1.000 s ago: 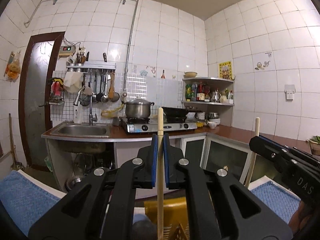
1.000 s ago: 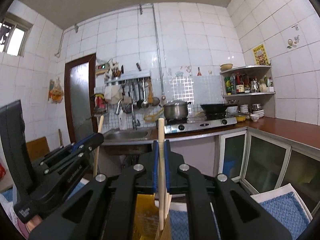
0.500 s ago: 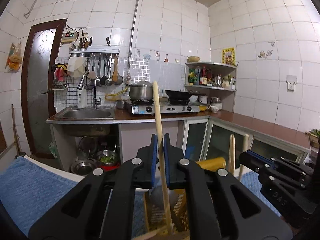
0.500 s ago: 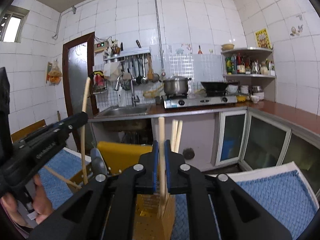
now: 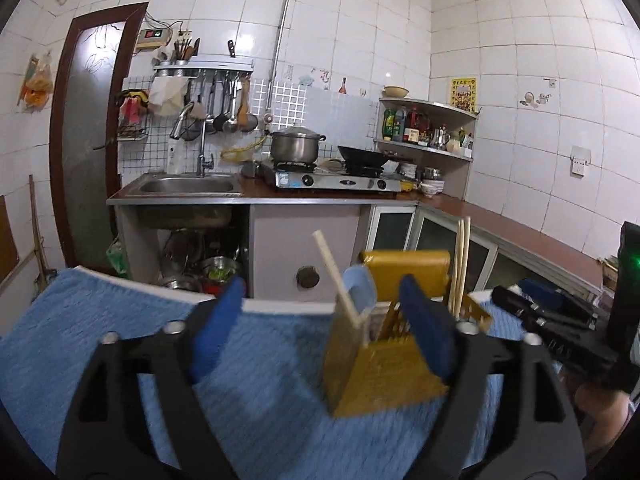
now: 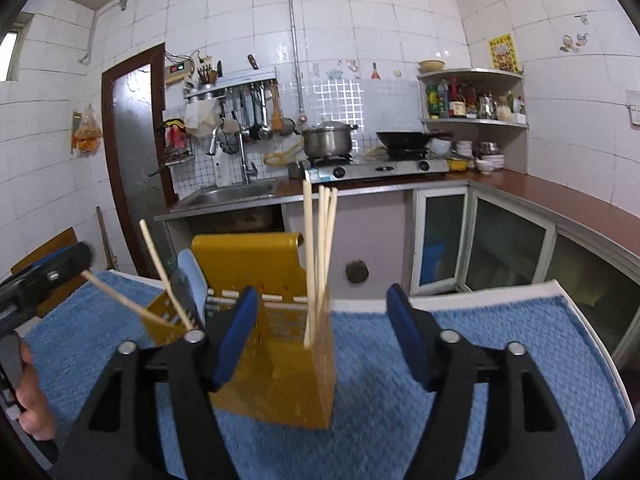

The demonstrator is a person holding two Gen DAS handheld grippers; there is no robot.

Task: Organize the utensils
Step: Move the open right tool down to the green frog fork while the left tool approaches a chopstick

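A yellow utensil holder (image 5: 384, 364) (image 6: 276, 364) stands on a blue towel (image 5: 260, 392) (image 6: 460, 360). In its left compartment a wooden stick (image 5: 338, 280) (image 6: 164, 272) leans left beside a light blue spatula (image 5: 360, 288) (image 6: 192, 276). In the right compartment several chopsticks (image 6: 318, 256) (image 5: 460, 264) stand upright. My left gripper (image 5: 324, 336) is open and empty, its jaws wide apart just in front of the holder. My right gripper (image 6: 322, 336) is open and empty, close to the holder's right side. The left gripper's body shows at the left edge of the right wrist view.
Behind the towel's far edge is a kitchen counter with a sink (image 5: 188, 186), a gas stove (image 5: 336, 178) carrying a pot (image 5: 296, 146) and a wok, and a corner shelf of bottles (image 6: 472, 98). Cabinets (image 6: 500, 248) run along the right.
Both grippers have opened and let go of their wooden sticks, which now stand in the holder. Both grippers have dropped lower and pulled back from the holder.
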